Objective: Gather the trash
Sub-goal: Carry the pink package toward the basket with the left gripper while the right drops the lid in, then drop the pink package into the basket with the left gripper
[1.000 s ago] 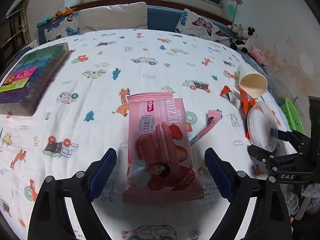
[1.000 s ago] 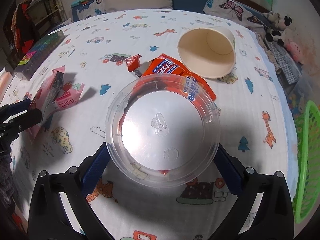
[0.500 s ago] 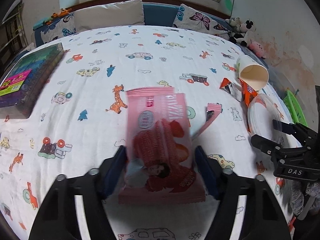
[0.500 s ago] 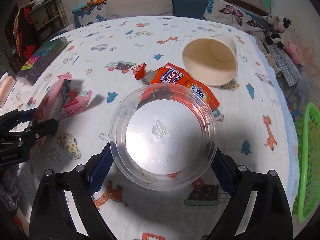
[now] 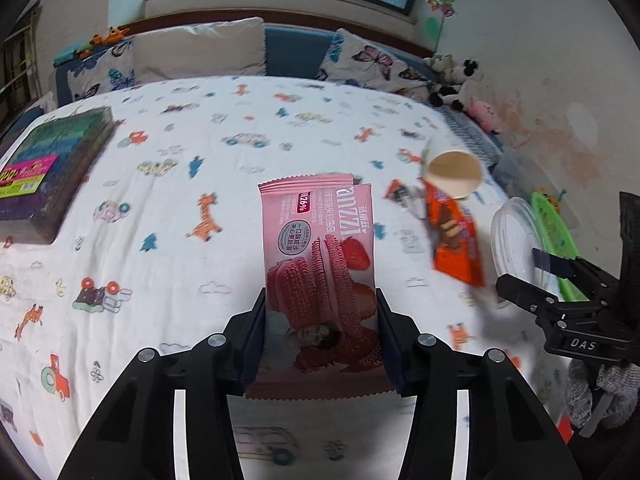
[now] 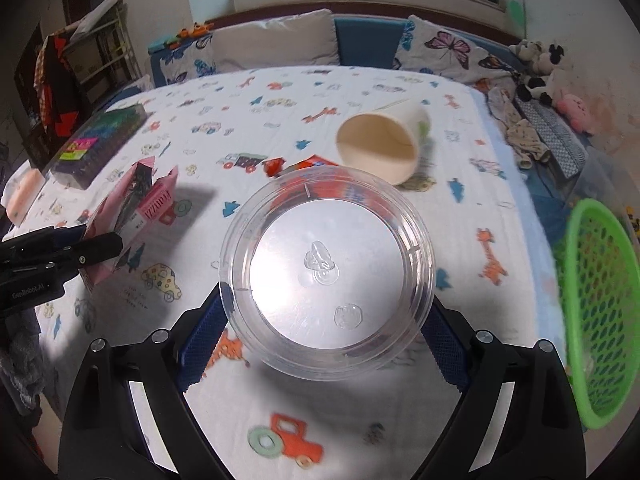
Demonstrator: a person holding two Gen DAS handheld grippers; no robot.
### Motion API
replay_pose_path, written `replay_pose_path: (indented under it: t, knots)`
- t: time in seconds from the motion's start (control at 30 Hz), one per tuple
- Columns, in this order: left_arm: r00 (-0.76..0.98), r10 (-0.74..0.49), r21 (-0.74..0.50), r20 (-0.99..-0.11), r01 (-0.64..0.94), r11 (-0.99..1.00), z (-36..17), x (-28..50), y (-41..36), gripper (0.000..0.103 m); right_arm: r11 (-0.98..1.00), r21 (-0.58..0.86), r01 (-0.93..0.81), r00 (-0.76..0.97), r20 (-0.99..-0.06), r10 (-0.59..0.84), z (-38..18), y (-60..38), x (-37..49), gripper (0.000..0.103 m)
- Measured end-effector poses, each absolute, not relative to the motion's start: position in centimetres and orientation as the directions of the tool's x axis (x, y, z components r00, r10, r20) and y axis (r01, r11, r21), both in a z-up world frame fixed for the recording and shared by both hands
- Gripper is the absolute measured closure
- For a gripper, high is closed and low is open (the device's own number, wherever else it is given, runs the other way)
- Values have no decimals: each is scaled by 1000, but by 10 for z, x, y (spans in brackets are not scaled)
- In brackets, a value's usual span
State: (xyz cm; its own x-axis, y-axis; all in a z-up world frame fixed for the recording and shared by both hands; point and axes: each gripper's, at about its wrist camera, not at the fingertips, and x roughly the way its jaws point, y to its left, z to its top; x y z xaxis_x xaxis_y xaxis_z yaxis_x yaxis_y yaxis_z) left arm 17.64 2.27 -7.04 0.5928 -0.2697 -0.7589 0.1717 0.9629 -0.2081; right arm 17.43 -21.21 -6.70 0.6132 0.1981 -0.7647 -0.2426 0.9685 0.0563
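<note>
My left gripper (image 5: 320,336) is shut on a pink biscuit wrapper (image 5: 320,256) and holds it above the bed; the wrapper also shows in the right wrist view (image 6: 132,216). My right gripper (image 6: 324,344) is shut on a clear round plastic lid (image 6: 328,268) and holds it lifted; the lid also shows in the left wrist view (image 5: 516,240). A paper cup (image 6: 384,144) lies on its side on the bed. An orange wrapper (image 5: 454,240) and a small red wrapper (image 5: 396,192) lie beside the cup.
A green mesh basket (image 6: 596,304) stands off the bed's right edge. A dark boxed set (image 5: 48,164) lies at the left of the cartoon-print sheet (image 5: 200,128). Pillows (image 5: 200,50) and plush toys (image 5: 460,80) line the far side.
My left gripper closed on the pink wrapper and lifted it. My right gripper rose with the lid and shifted toward the green basket.
</note>
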Motion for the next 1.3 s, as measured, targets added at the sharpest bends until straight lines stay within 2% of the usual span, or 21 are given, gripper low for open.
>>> replay_pose_path:
  t: [0.63,1.03,1.3]
  knots:
    - [564,-435,-185,-701,446,876,-18,179,-114,56,994,104,29,689,-723,55,-36,-352,144,13]
    - [521,-493,-156,-696,561,813,-1,192,-203,56,978,88,188,669,-741,-62,-46,-432,138,13]
    - [499,-513,-124,-698,622,773,4,200,-252,56,960,118,253,663,-744,-83,-52,-467,134,10]
